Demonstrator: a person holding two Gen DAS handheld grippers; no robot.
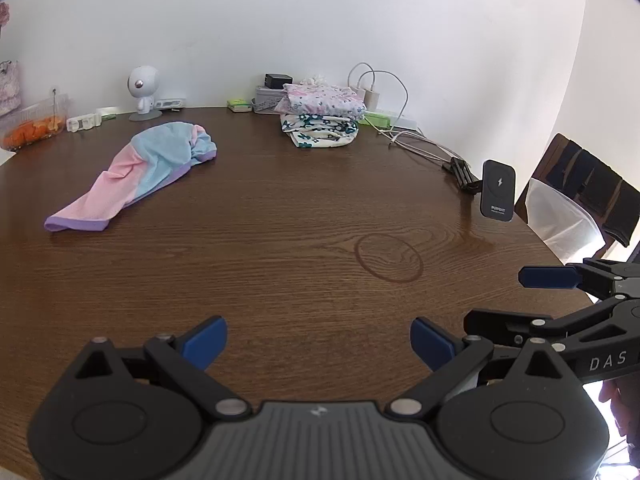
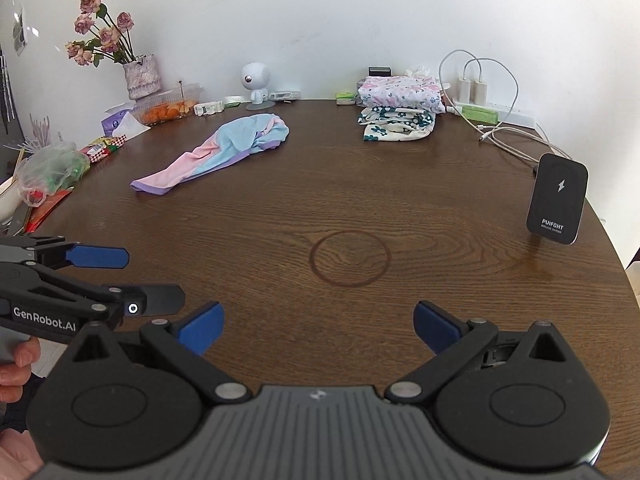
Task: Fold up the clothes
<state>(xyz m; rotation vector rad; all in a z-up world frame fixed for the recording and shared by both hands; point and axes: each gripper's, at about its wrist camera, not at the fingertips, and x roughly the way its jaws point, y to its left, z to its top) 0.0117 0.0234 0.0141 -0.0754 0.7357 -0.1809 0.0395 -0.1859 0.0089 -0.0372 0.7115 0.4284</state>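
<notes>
Home dining room: round dark wooden table (image 2: 360,200), dried pink roses in vase (image 2: 108,40) upper left, plastic food container (image 2: 168,106), phone chargers in power strip (image 2: 476,92) upper right.

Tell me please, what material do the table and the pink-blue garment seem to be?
Table: looks like dark brown wood or wood veneer, with visible grain and a slight sheen. Pink-blue garment: seems a soft, matte knit fabric, since it lies limp and wrinkled; the exact fibre cannot be told.

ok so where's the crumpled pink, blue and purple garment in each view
Left wrist view: the crumpled pink, blue and purple garment lies upper left on the table.
Right wrist view: the garment lies upper left of centre.
Shared landmark: the white round-headed robot figure just behind it.
</notes>
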